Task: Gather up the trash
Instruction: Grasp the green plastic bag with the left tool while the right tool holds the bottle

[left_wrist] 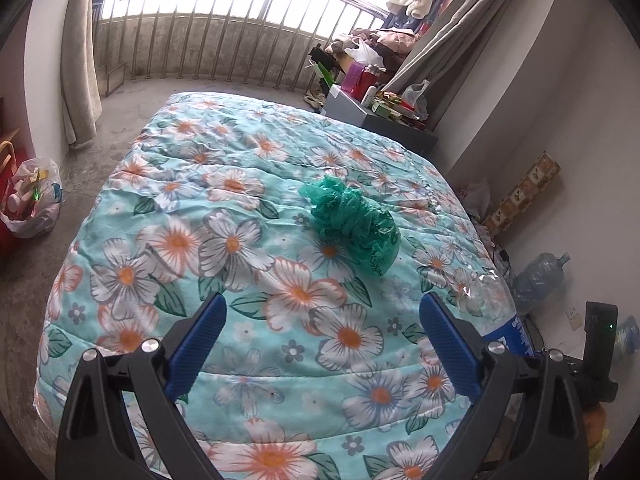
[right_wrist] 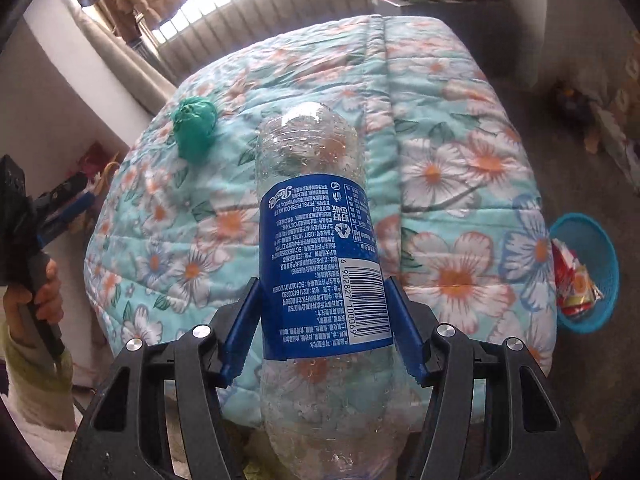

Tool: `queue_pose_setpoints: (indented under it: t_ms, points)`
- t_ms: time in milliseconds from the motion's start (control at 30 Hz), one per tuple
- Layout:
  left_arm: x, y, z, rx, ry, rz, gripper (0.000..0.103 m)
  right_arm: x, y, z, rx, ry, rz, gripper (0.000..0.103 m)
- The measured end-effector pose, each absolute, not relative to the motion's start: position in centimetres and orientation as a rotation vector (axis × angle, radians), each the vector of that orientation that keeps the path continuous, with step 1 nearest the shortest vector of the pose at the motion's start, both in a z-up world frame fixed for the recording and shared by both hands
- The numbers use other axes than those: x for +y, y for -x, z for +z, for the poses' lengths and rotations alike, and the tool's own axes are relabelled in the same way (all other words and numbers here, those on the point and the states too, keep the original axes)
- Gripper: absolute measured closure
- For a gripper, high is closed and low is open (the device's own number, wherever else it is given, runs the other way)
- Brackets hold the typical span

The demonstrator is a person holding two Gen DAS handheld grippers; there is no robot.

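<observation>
A clear plastic bottle (right_wrist: 320, 248) with a blue label sits between the blue pads of my right gripper (right_wrist: 323, 283), which press on its sides and hold it above the flowered quilt (right_wrist: 460, 152). The bottle's top end also shows at the right edge of the left wrist view as the bottle (left_wrist: 494, 312). A crumpled green plastic bag (left_wrist: 354, 222) lies on the quilt (left_wrist: 200, 240), ahead of my left gripper (left_wrist: 323, 300), whose jaws stand wide open and empty. In the right wrist view the green bag (right_wrist: 194, 126) lies far left and a hand holds the left gripper (right_wrist: 82, 192).
A blue mesh basket (right_wrist: 596, 240) with wrappers in it stands on the floor right of the bed. A white bag of rubbish (left_wrist: 32, 204) sits on the floor to the left. A cluttered grey cabinet (left_wrist: 376, 120) and a large water jug (left_wrist: 538, 276) stand near the right wall.
</observation>
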State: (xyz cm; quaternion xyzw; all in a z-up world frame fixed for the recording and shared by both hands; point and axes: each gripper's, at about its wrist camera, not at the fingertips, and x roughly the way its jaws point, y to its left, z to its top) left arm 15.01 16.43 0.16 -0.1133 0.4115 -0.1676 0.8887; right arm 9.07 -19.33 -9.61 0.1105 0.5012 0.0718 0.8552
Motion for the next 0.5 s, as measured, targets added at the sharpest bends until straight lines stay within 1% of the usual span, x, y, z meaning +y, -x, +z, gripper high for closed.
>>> queue_pose_setpoints:
  t_ms: [233,367,500]
  points:
    - [15.4,-15.2,0.3,0.852,0.215,-0.367,0.008,-18.4,-11.1,-10.0,1.027,-0.234,0.111,0.046]
    - [14.5,-15.8,0.3,0.852,0.211,-0.374,0.008,-19.8,-12.4,-10.1,1.011,-0.33,0.097,0.047]
    - [13.0,-16.9,0.5,0.832,0.217,-0.404,0.008,-21.7,-13.5,-10.7,1.001,-0.493,0.104,0.047]
